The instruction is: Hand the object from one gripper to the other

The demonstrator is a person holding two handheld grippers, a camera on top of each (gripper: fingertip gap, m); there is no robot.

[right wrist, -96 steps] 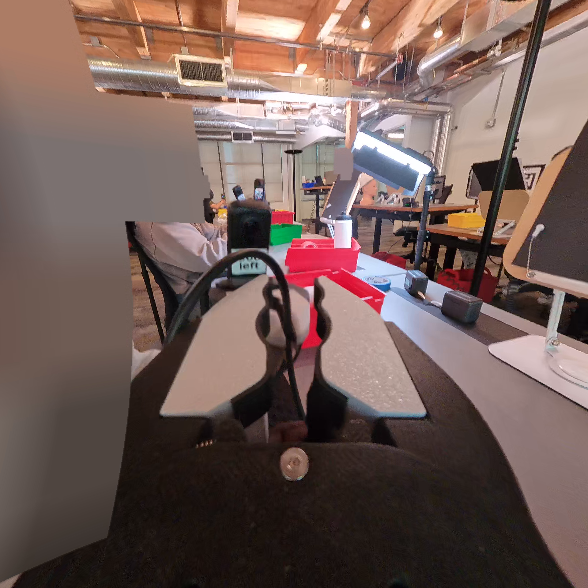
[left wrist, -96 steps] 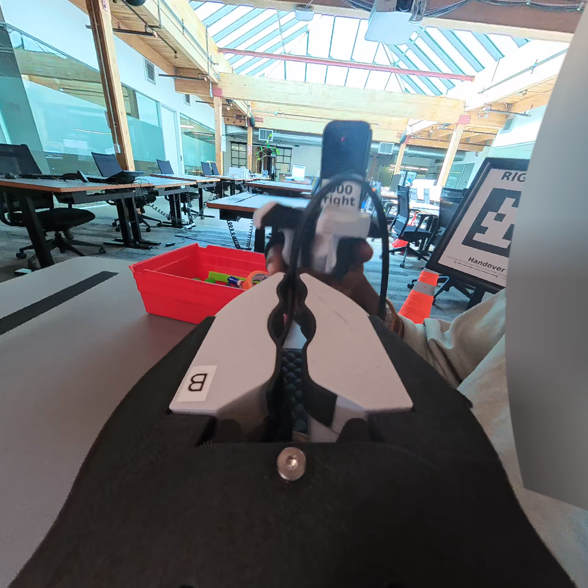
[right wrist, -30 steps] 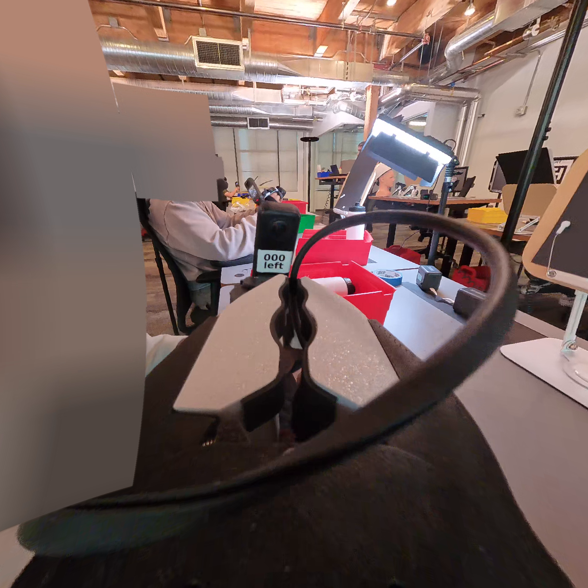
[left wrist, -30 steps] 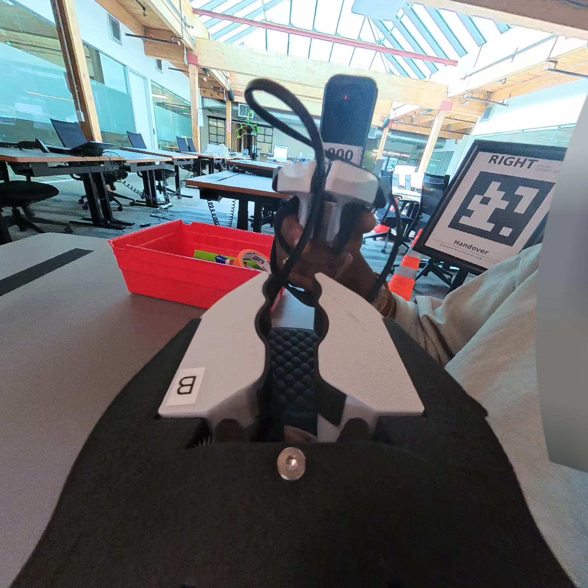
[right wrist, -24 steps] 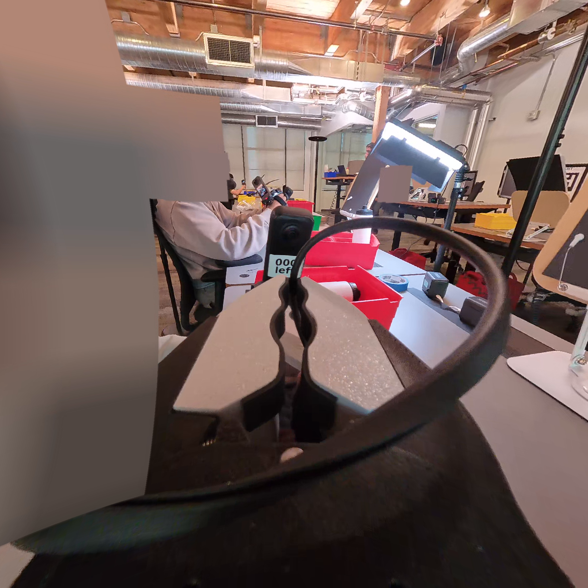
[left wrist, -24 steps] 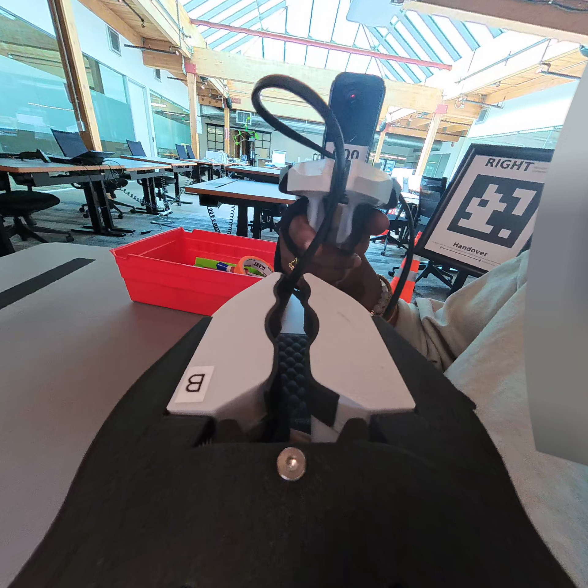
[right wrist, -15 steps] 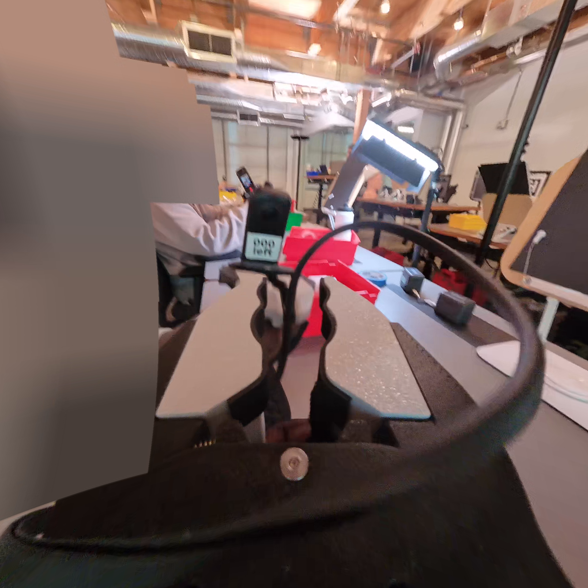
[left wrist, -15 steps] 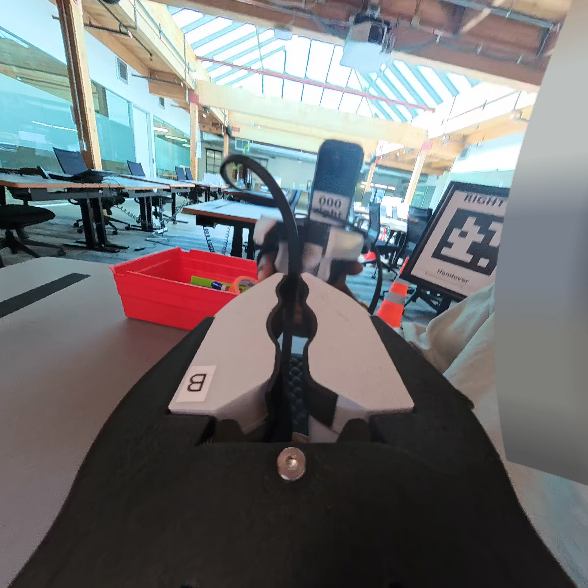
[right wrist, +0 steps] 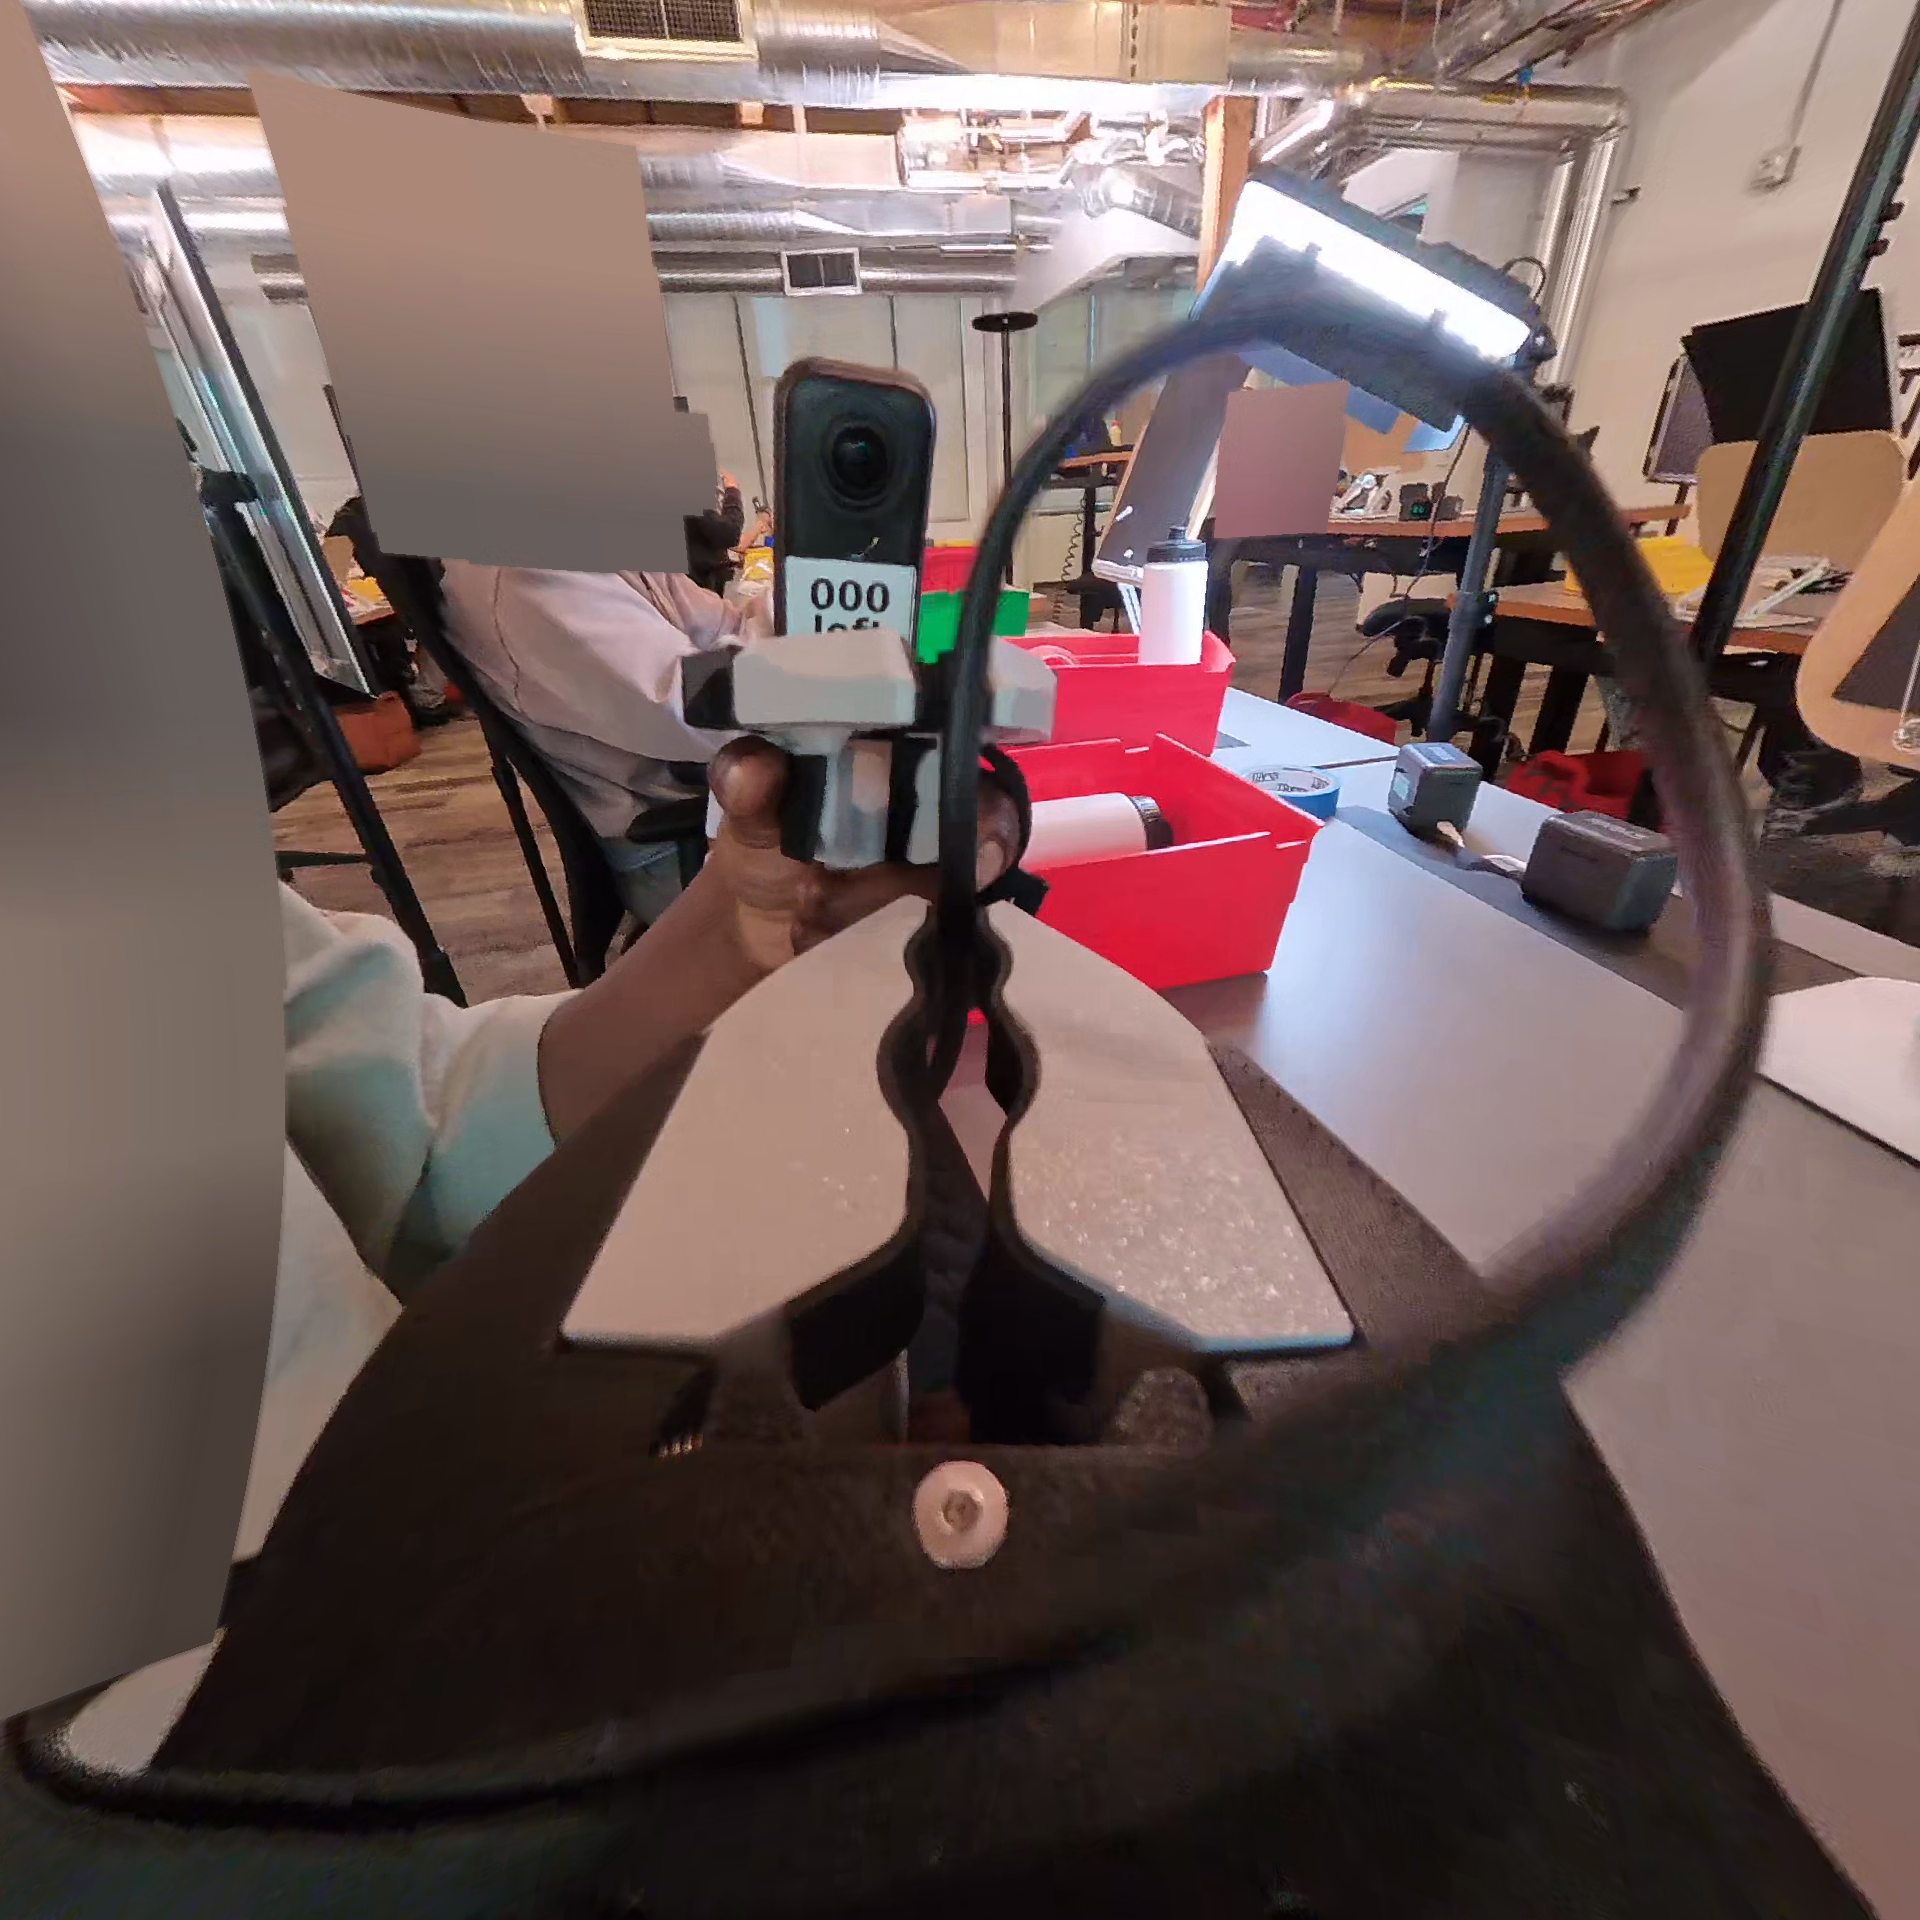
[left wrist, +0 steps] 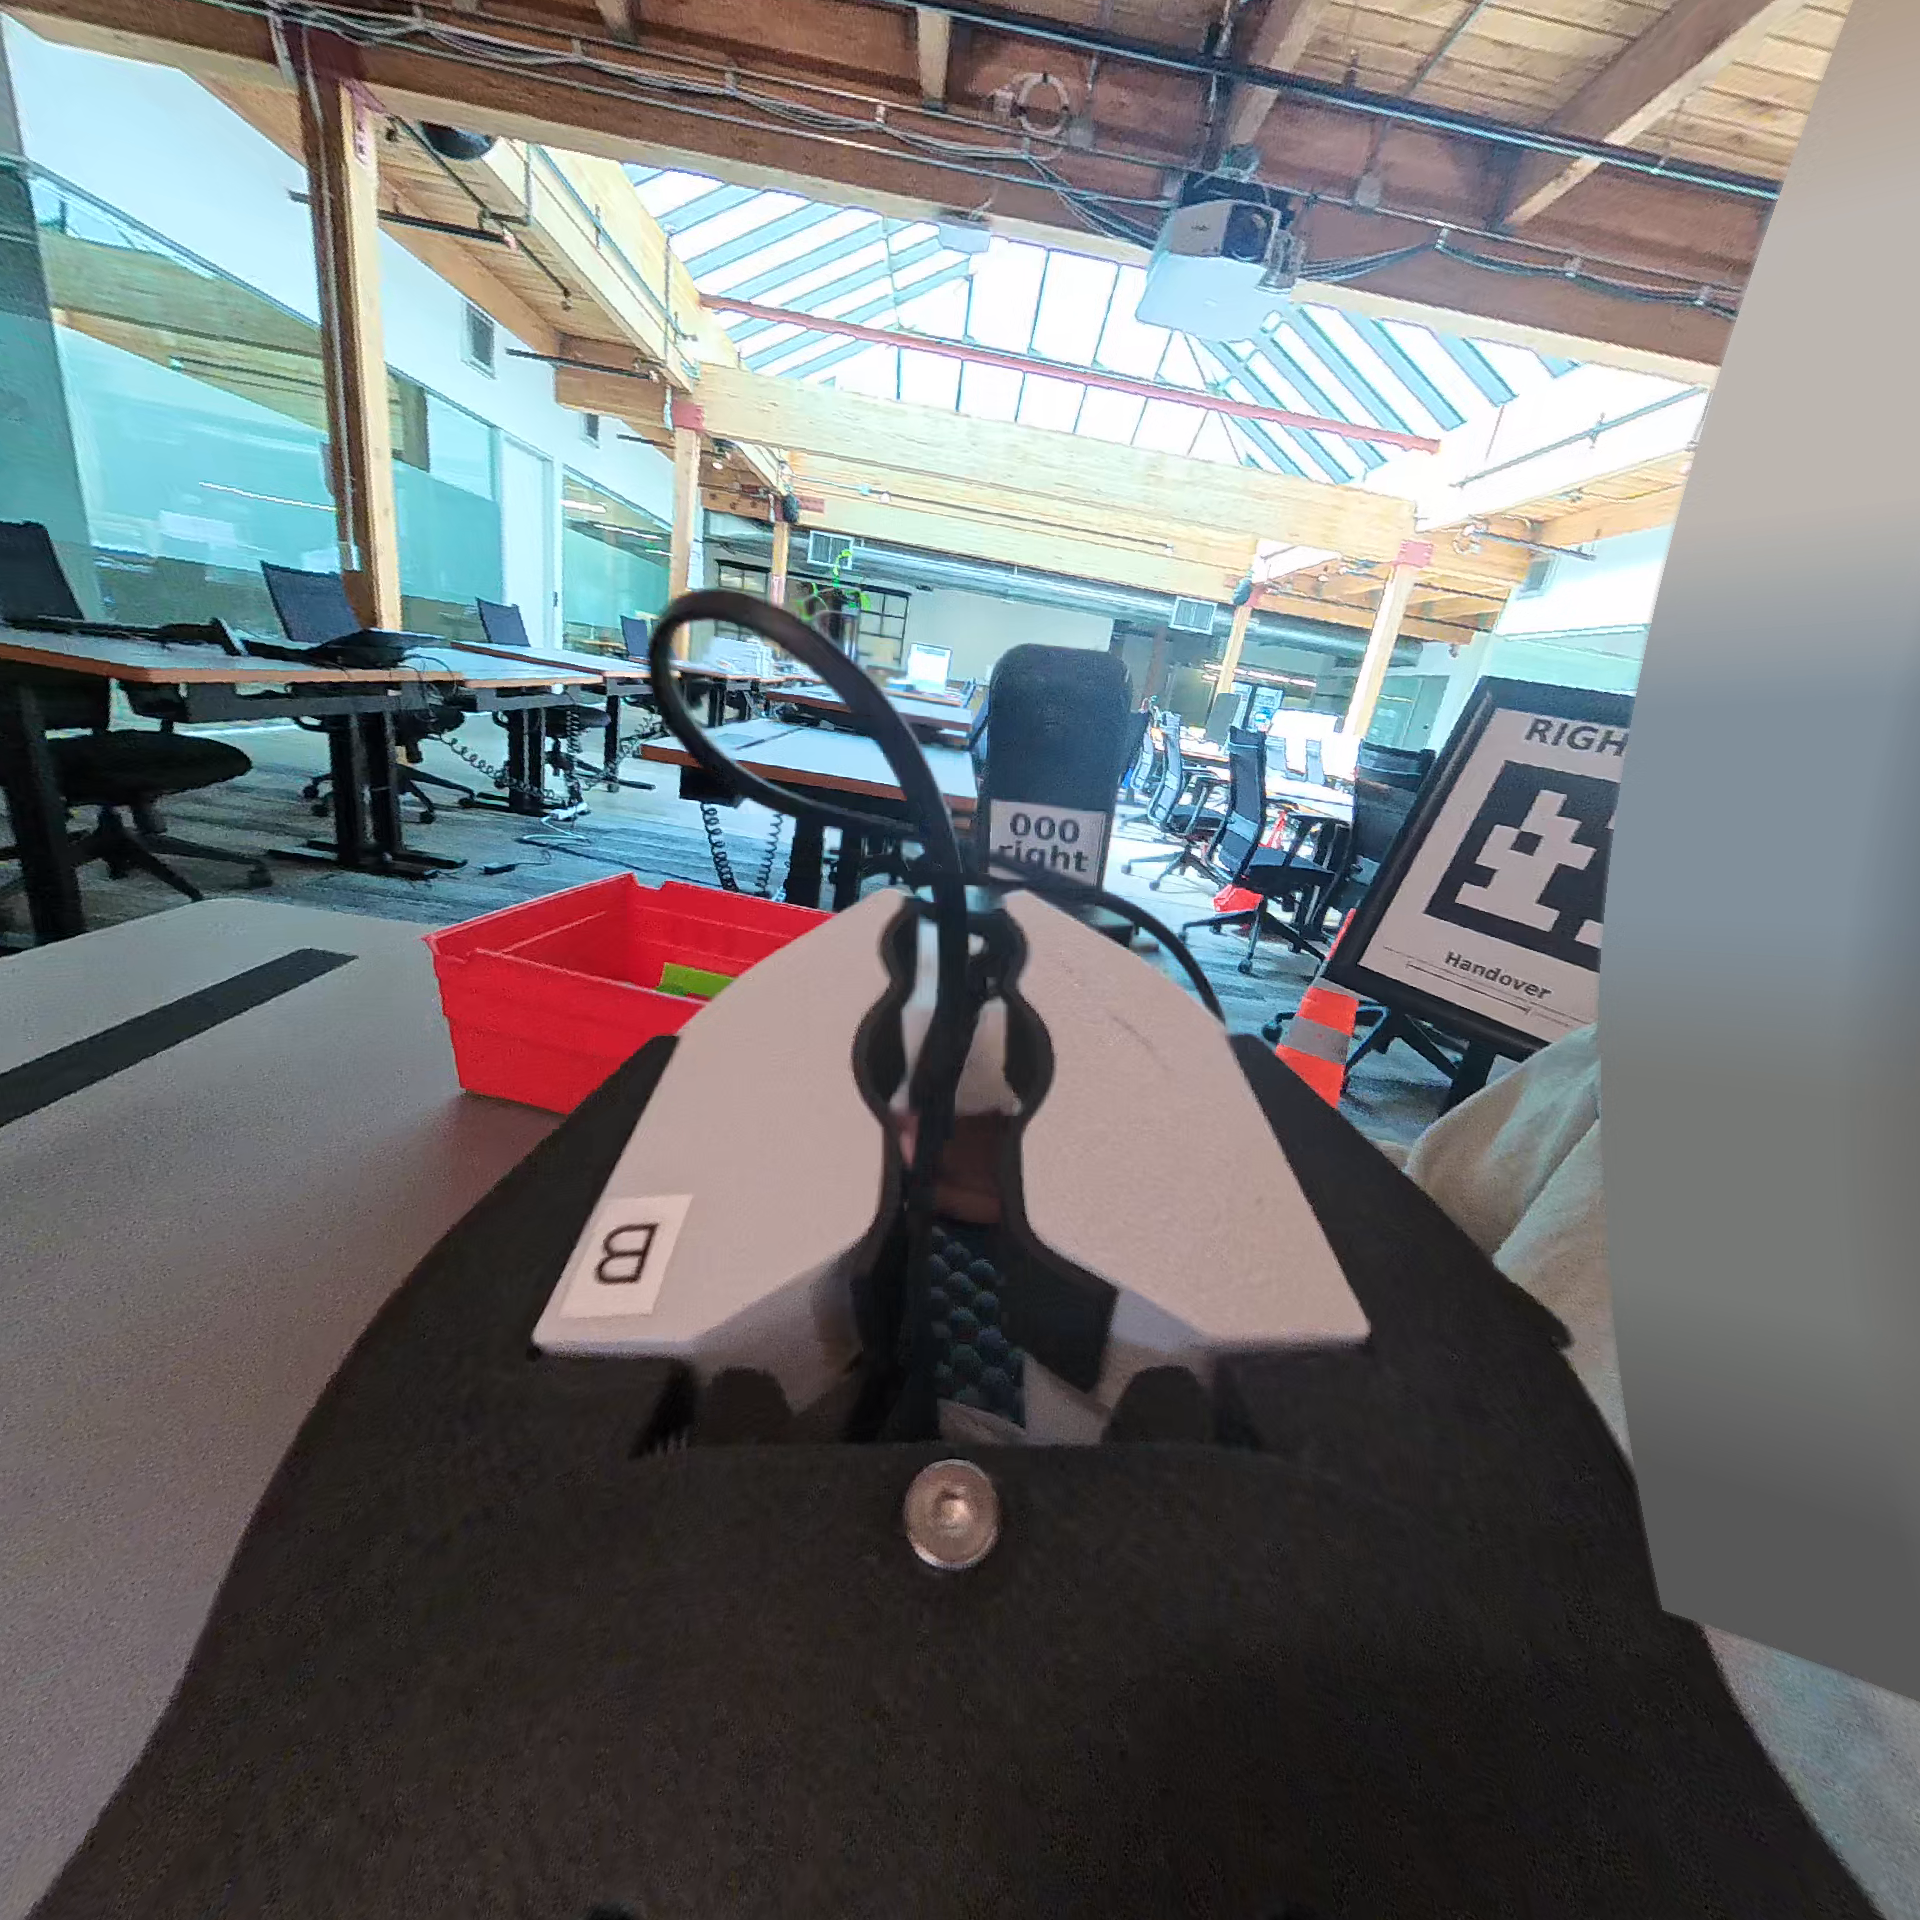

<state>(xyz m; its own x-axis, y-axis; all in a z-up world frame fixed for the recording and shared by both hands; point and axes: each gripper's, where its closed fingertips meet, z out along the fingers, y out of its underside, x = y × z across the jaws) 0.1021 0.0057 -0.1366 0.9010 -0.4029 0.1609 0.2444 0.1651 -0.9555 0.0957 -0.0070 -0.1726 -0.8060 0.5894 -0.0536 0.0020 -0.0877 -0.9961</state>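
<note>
My right claw (right wrist: pixel 951 966) is pinched together on the black cable (right wrist: pixel 1720 831), which rises from my tips and swings in a wide loop off to the right and back under me. Just beyond, my left claw (left wrist: pixel 945 935) looks closed on the same strand, so the cable hangs in the air between us, above the counter (right wrist: pixel 1455 1039). I judge it light, springy and smooth; it will twist and slide, so grip close to the other claw, not out on the loop. Further back sits a red bin (right wrist: pixel 1195 883).
</note>
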